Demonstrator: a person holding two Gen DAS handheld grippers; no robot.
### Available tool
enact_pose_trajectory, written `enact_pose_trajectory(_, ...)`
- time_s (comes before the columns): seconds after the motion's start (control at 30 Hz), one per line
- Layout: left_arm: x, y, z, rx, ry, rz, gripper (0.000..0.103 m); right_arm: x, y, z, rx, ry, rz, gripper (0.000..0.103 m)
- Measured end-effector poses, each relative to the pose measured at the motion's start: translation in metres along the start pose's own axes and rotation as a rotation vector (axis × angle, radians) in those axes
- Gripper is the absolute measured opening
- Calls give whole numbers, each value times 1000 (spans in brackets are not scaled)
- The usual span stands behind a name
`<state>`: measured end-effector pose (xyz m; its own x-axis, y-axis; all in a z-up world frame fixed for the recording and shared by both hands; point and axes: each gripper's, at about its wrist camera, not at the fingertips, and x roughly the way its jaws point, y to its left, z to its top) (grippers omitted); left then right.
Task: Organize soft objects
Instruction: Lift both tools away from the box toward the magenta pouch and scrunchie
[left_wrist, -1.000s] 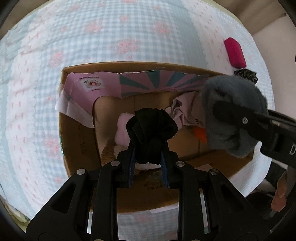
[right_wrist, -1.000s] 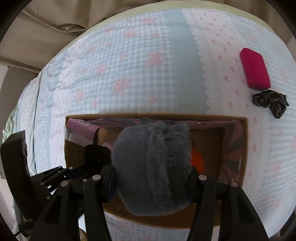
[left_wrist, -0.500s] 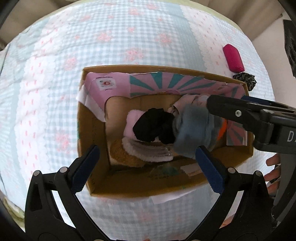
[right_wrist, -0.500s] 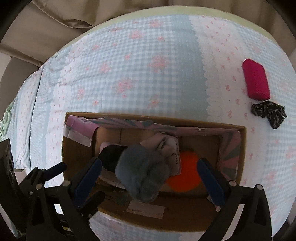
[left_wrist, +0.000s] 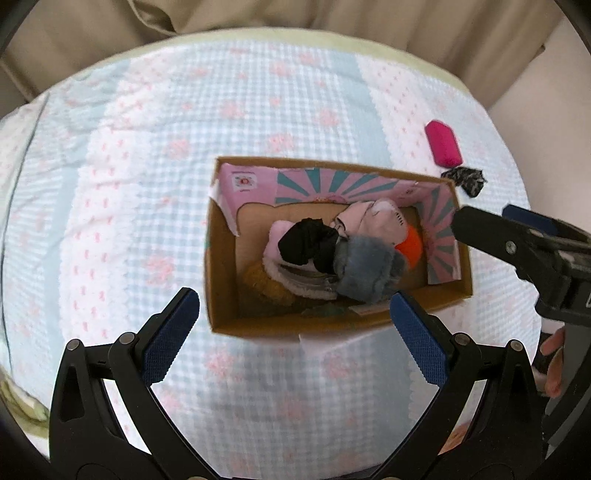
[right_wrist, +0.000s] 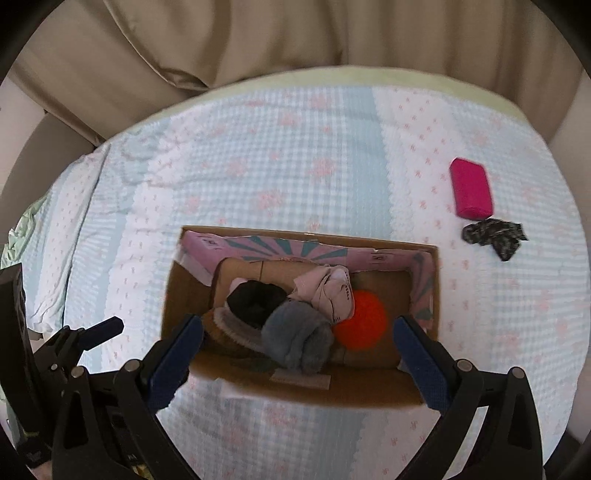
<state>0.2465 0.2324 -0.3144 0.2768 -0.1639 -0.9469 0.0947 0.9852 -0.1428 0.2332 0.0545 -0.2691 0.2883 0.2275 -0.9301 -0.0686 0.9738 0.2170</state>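
An open cardboard box (left_wrist: 221, 258) (right_wrist: 184, 295) lies on the bed. Inside lie a black cloth bundle (left_wrist: 308, 242) (right_wrist: 255, 302), a grey fluffy item (left_wrist: 365, 269) (right_wrist: 295, 336), a pale pink garment (left_wrist: 369, 221) (right_wrist: 328, 288), an orange ball (left_wrist: 413, 248) (right_wrist: 364, 319) and brown and white knits (left_wrist: 266, 280). My left gripper (left_wrist: 293, 325) is open and empty, above the box's near edge. My right gripper (right_wrist: 297, 341) is open and empty above the box; it also shows at the right of the left wrist view (left_wrist: 517, 247).
A magenta roll (left_wrist: 443, 144) (right_wrist: 472, 188) and a dark patterned cloth (left_wrist: 467, 179) (right_wrist: 495, 234) lie on the checked bedsheet (left_wrist: 184, 147) to the right of the box. Beige curtains (right_wrist: 258, 44) hang behind the bed.
Both grippers opened and dropped the black bundle and the grey fluffy item into the box. Both then pulled up and back from the box.
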Motion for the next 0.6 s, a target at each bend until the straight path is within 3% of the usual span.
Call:
enact_pose_trajectory(0.37, -76, -26, -13, 11, -131, 15, 103, -100, -24, -46, 21, -147, -52, 103)
enact_pose_trajectory(0.6, -106, -83, -4, 42, -200, 10, 103, -149, -74, -64, 30, -233, -120, 103)
